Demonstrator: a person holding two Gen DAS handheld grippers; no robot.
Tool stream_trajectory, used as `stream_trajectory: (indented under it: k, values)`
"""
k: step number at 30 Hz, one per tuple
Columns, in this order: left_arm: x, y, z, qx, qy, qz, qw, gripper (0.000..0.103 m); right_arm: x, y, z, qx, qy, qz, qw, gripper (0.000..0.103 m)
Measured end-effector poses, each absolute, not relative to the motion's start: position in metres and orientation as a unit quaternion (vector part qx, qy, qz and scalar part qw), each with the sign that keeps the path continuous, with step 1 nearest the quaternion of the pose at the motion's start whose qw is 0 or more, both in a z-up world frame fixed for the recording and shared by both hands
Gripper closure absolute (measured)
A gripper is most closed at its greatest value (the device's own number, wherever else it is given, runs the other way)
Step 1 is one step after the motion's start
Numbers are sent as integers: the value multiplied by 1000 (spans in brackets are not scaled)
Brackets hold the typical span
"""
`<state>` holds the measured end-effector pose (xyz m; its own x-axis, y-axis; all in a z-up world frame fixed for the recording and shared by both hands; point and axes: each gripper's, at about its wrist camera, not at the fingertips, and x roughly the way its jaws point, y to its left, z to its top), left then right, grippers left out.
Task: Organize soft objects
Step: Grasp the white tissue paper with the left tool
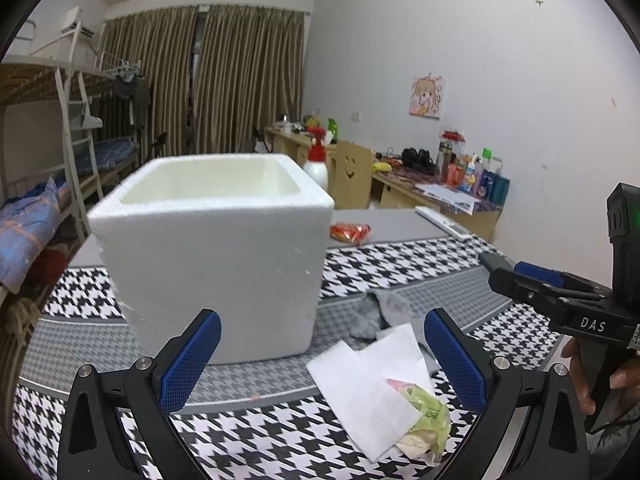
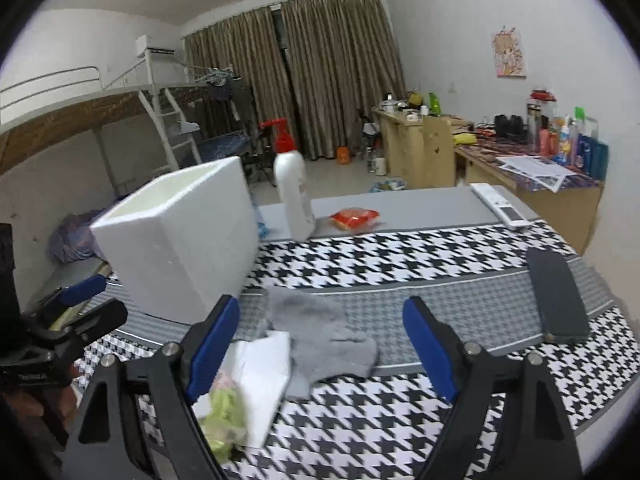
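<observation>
A white foam box (image 1: 212,248) stands open-topped on the houndstooth cloth (image 1: 420,256); it also shows in the right wrist view (image 2: 180,236). A grey sock (image 2: 320,332) lies to the right of the box, also seen in the left wrist view (image 1: 378,310). A white tissue (image 1: 372,376) with a green-pink packet (image 1: 424,412) lies in front of the sock; the tissue (image 2: 260,376) and packet (image 2: 224,408) also show in the right wrist view. My left gripper (image 1: 322,364) is open and empty, just before the box and tissue. My right gripper (image 2: 320,348) is open and empty over the sock.
A white spray bottle with a red top (image 2: 292,196), a red snack bag (image 2: 354,218), a white remote (image 2: 500,204) and a dark flat case (image 2: 556,296) lie on the table. A bunk bed (image 2: 120,120) stands at left, cluttered desks (image 2: 540,168) at right.
</observation>
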<state>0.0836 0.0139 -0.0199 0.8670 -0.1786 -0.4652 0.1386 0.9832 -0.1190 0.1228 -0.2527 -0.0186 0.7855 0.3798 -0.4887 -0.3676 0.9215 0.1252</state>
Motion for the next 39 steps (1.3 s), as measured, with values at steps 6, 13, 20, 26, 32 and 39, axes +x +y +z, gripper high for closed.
stream_trajectory:
  k: [6, 13, 20, 26, 32, 39]
  values:
    - [90, 1, -32, -32, 262, -87, 960, 1, 121, -249, -26, -11, 266, 187, 946, 16]
    - [99, -7, -44, -26, 282, -77, 956, 1, 121, -243, -33, -35, 270, 195, 942, 16]
    - [113, -12, -55, -27, 304, -67, 950, 6, 132, -245, -43, -33, 290, 190, 937, 16]
    - [123, -12, -64, -27, 325, -61, 943, 18, 143, -246, -52, -32, 308, 192, 931, 16]
    - [135, -11, -74, -30, 352, -58, 934, 31, 151, -243, -55, -32, 316, 201, 927, 16]
    - [151, -11, -88, -37, 388, -63, 919, 55, 167, -242, -61, -34, 331, 203, 921, 16]
